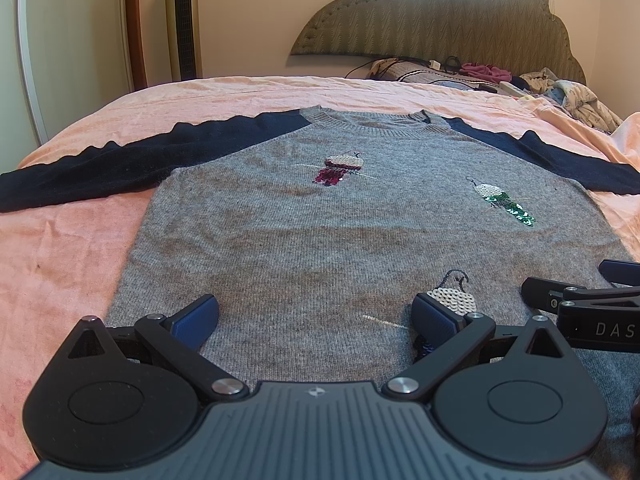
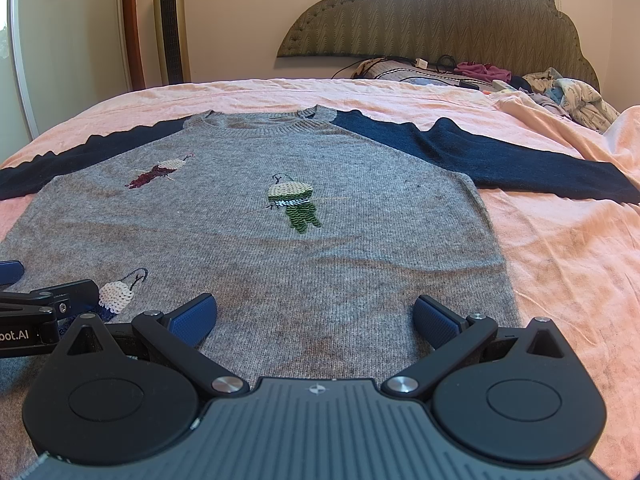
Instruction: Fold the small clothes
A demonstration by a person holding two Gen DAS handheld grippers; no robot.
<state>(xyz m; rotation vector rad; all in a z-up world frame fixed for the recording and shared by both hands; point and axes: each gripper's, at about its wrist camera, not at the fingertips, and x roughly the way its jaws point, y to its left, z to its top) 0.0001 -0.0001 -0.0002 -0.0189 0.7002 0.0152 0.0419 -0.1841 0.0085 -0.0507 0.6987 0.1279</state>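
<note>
A grey sweater (image 1: 320, 220) with navy sleeves lies flat across the pink bed (image 1: 60, 260), collar toward the headboard (image 1: 440, 20). Left gripper (image 1: 316, 316) and right gripper (image 2: 316, 316) hover over its hem, jaws wide, holding nothing.

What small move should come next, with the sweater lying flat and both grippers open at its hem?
Probably lower both open grippers, left and right, onto the hem and pinch it. The sweater lies flat on the bed, sleeves spread, nothing is gripped yet, and both already hover at its near edge.
</note>
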